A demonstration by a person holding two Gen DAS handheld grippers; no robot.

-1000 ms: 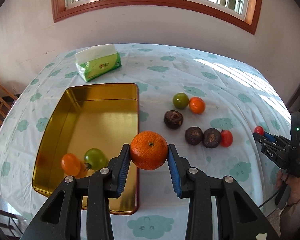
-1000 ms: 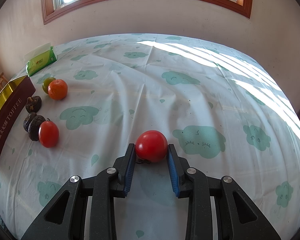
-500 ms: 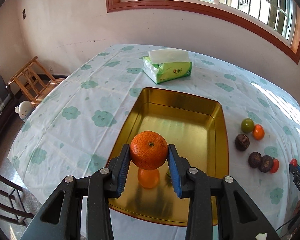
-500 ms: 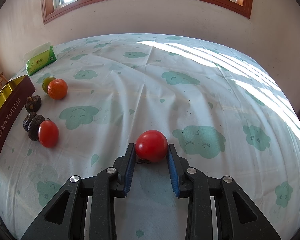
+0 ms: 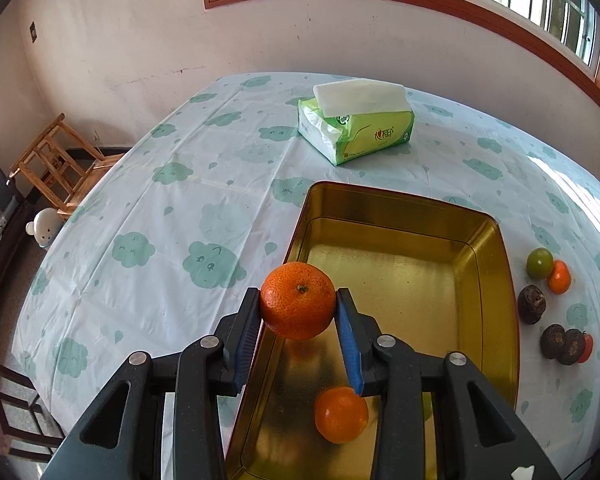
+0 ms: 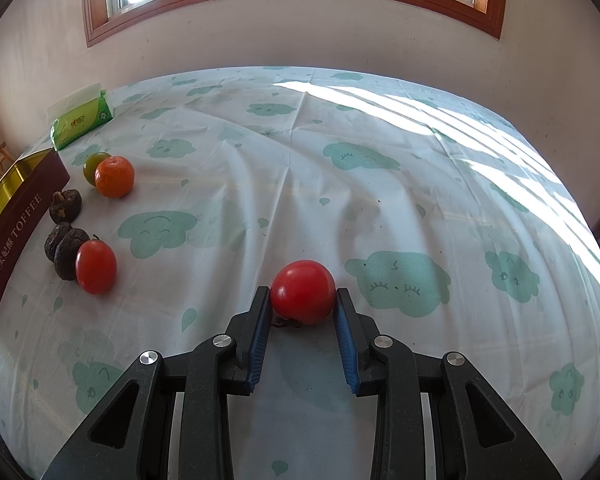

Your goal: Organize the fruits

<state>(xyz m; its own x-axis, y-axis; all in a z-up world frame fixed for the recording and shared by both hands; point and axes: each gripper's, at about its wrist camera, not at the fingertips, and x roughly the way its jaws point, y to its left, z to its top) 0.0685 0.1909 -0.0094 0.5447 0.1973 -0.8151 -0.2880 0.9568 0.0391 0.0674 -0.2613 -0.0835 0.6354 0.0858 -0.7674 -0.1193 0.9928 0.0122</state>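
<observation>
My left gripper (image 5: pixel 298 307) is shut on an orange (image 5: pixel 298 300) and holds it above the near left edge of the gold tin (image 5: pixel 496 264). Another orange (image 5: pixel 341 415) lies in the tin near its front. My right gripper (image 6: pixel 303 300) is shut on a red tomato (image 6: pixel 303 291) just above the tablecloth. Loose fruit lies to the right of the tin: a green fruit (image 5: pixel 539 263), a small orange (image 5: pixel 559 277), three dark brown fruits (image 5: pixel 531 304) and a red tomato (image 6: pixel 96 266). The tin also shows in the right wrist view (image 6: pixel 16 216).
A green tissue pack (image 5: pixel 356 120) stands behind the tin. The table (image 5: pixel 172 200) has a cloud-print cloth. A wooden chair (image 5: pixel 60 164) stands off the left side. The wall and window are behind.
My left gripper has swung left with the orange, from above the tin's middle to its left edge. My right gripper has stayed still with the tomato.
</observation>
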